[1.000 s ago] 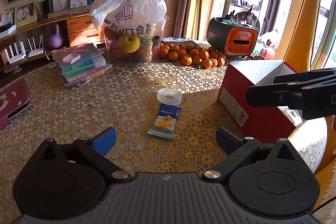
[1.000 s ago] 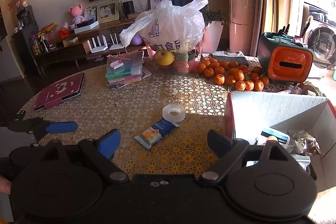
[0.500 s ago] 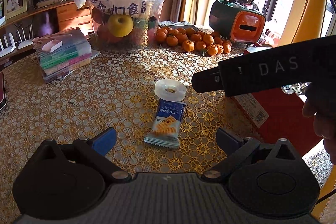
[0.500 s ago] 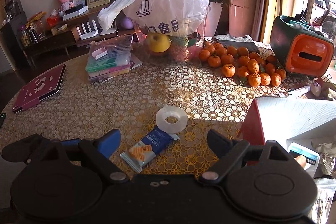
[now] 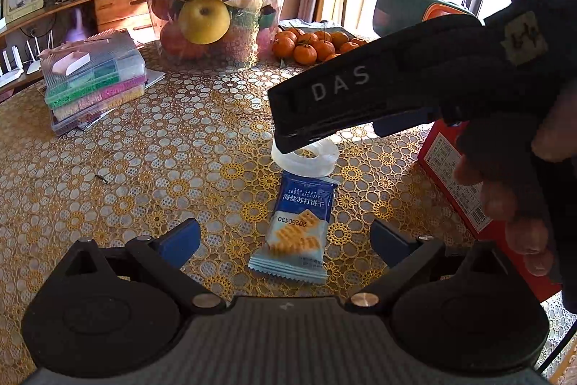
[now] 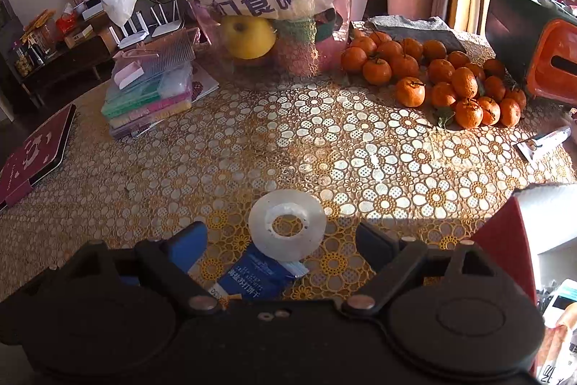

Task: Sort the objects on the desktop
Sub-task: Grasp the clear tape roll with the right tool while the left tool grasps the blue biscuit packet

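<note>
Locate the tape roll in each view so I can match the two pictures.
Left wrist: the tape roll sits just right of centre, at the far end of the biscuit packet, its far edge hidden by the right gripper.
Right wrist: the roll sits low at centre, between the open fingers, its near edge at the packet.
Shared landmark: the yellow apple in the clear tub behind.

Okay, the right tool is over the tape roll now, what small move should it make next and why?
Probably lower the right tool a little and shut it on the tape roll. Its jaws stand open on either side of the roll, which lies flat on the table, its near edge overlapping the biscuit packet. The red box stands open nearby.
</note>
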{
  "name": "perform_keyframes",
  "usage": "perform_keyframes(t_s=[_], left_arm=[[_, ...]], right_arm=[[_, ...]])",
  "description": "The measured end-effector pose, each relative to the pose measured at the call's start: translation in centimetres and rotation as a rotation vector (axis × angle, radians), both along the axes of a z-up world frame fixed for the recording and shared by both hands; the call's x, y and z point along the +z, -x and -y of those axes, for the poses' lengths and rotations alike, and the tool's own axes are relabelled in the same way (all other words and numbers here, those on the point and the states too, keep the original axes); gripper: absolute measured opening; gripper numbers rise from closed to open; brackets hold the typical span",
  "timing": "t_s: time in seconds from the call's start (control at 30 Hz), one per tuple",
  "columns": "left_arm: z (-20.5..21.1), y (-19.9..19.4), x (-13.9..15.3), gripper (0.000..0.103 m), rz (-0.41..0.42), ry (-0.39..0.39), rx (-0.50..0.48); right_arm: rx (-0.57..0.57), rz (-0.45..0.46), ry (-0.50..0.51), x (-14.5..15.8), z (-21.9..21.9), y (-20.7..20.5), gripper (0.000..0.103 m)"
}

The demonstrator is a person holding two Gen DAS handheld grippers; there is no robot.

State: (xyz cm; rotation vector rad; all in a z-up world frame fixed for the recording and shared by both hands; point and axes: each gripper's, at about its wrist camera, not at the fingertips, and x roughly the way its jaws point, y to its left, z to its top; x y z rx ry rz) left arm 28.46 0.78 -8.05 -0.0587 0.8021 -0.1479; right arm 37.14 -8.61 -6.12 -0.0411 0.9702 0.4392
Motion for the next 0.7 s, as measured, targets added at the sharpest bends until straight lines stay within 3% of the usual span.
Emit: perform_keyframes(t_s=[0.37,0.47,0.7], left_arm=[[0.7,-1.1,-1.4,0.09,0.003,-0.013,-0.025],[0.9,-1.3,-1.7,0.083,0.004,-0.014,-0.03],[1.2,-1.6,-2.2,0.074,0.011,-0.037,-0.037]], right_arm=[[0.02,-0.049,0.05,-1.9,-1.1,-2.4,0.088],[0.023,-0.058,0.06,-2.2,-1.3,-2.6,0.086],[0.04,-0.068,0.091,-2.8,-1.7,-2.9,0.072]])
